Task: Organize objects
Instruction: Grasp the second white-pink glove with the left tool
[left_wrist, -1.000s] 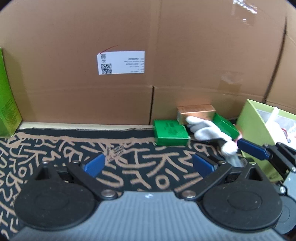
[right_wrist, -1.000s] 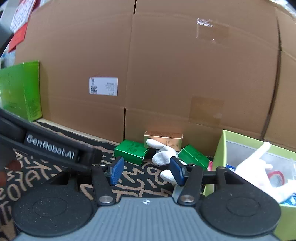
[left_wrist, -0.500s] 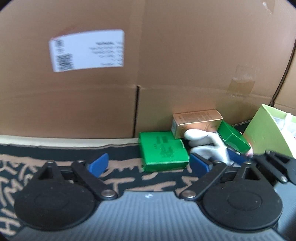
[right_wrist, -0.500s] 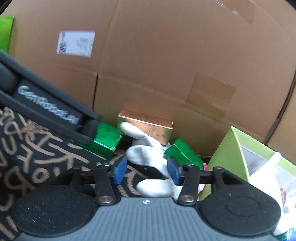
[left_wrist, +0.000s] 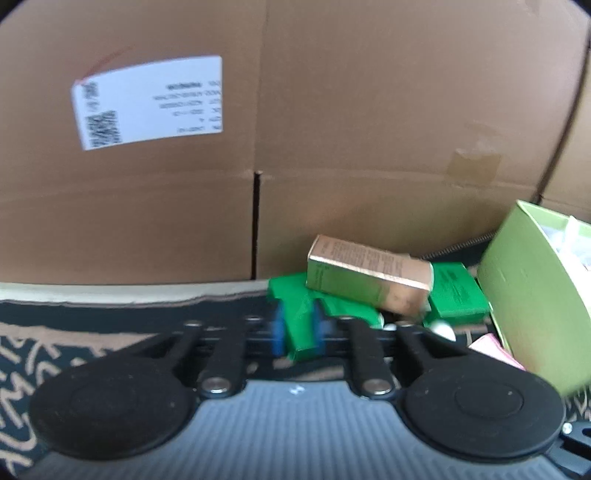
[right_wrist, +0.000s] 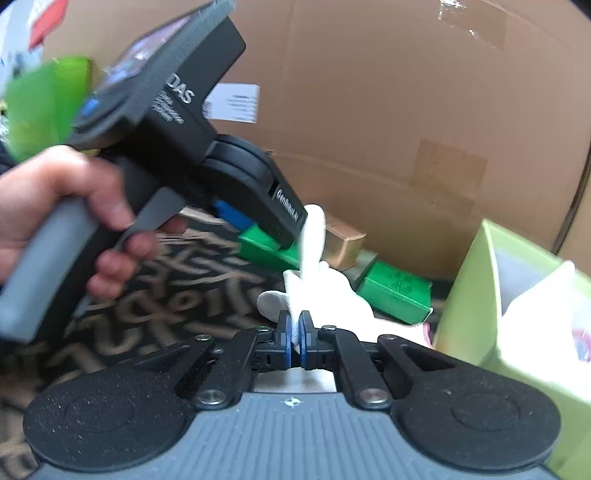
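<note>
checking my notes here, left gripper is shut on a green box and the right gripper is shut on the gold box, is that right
Not quite. The right gripper is shut on the white glove, not the gold box; the right wrist view shows the fabric pinched between its blue pads. The gold box lies loose on top of the green boxes. The rest holds: the left gripper is shut on a green box, as the left wrist view shows.

Both tools clamped: left tool (left_wrist: 297, 328), right tool (right_wrist: 294, 334).

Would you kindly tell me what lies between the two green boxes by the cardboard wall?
In the left wrist view, a copper-gold carton lies tilted across the gap between the green boxes.
</note>
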